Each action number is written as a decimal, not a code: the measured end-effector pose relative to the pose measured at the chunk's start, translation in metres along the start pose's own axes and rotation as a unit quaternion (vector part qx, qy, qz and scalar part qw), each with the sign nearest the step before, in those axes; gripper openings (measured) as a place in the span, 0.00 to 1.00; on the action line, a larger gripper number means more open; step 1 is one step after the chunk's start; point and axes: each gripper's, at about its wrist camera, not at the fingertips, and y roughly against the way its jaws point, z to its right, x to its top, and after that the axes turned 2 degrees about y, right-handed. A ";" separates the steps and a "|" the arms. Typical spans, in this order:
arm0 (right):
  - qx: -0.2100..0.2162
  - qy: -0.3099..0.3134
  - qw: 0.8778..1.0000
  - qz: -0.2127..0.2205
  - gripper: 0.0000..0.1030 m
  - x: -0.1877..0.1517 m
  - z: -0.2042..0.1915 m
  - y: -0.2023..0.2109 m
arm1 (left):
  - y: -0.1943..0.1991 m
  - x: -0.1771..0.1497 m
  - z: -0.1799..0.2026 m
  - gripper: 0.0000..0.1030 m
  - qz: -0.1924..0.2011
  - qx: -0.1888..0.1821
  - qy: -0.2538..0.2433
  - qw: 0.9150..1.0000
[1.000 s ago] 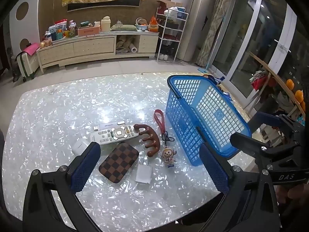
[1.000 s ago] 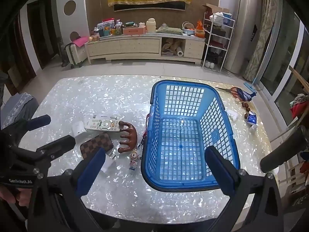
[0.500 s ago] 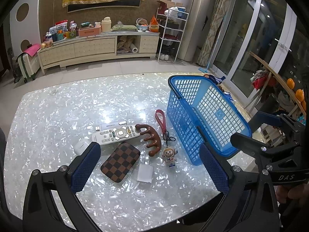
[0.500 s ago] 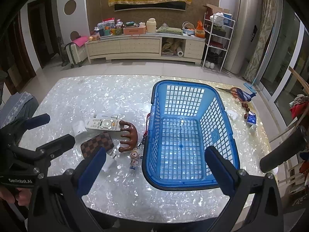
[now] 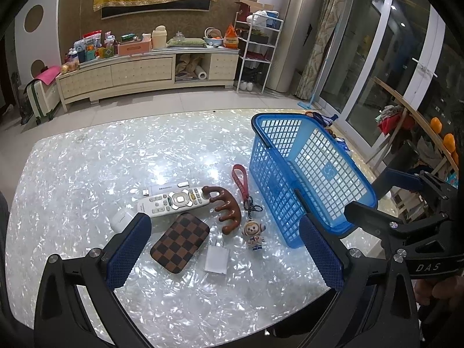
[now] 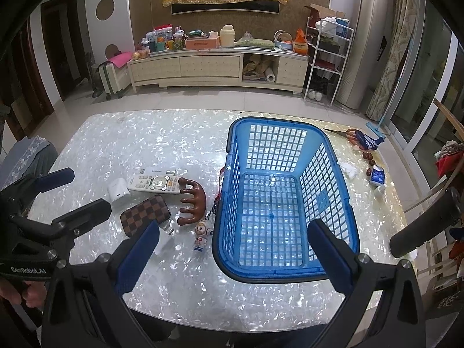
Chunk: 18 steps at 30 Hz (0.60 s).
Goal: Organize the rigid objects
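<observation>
The left tool (image 5: 223, 249) is hovering released above the desk (image 5: 87, 174), its fingers spread wide; the checkered case (image 5: 179, 239) and white charger (image 5: 216, 258) are lying between them, the remote (image 5: 174, 201) just beyond. The right tool (image 6: 232, 249) is hanging released too, over the empty blue basket (image 6: 290, 275).

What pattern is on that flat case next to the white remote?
The case has a brown-and-tan checkerboard pattern, clearest in the left wrist view.
</observation>
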 end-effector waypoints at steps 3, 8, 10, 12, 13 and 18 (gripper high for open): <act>0.003 -0.001 1.000 -0.003 1.00 0.000 0.000 0.000 | 0.000 0.000 0.001 0.99 0.000 0.000 -0.001 1.000; -0.001 0.001 1.000 -0.011 1.00 0.000 0.002 -0.003 | -0.002 0.000 0.001 0.99 -0.002 0.000 -0.001 1.000; 0.002 0.000 1.000 -0.010 1.00 -0.001 0.004 -0.003 | -0.004 0.001 0.001 0.99 -0.004 -0.002 -0.001 1.000; 0.003 -0.004 1.000 -0.012 1.00 -0.001 0.006 -0.003 | -0.007 0.001 0.002 0.99 -0.007 0.001 -0.003 1.000; 0.003 -0.005 1.000 -0.013 1.00 -0.001 0.007 -0.004 | -0.008 0.000 0.001 0.99 -0.008 0.001 -0.003 1.000; 0.005 -0.010 1.000 -0.019 1.00 -0.003 0.010 -0.008 | -0.016 -0.002 0.001 0.99 -0.017 -0.003 0.000 1.000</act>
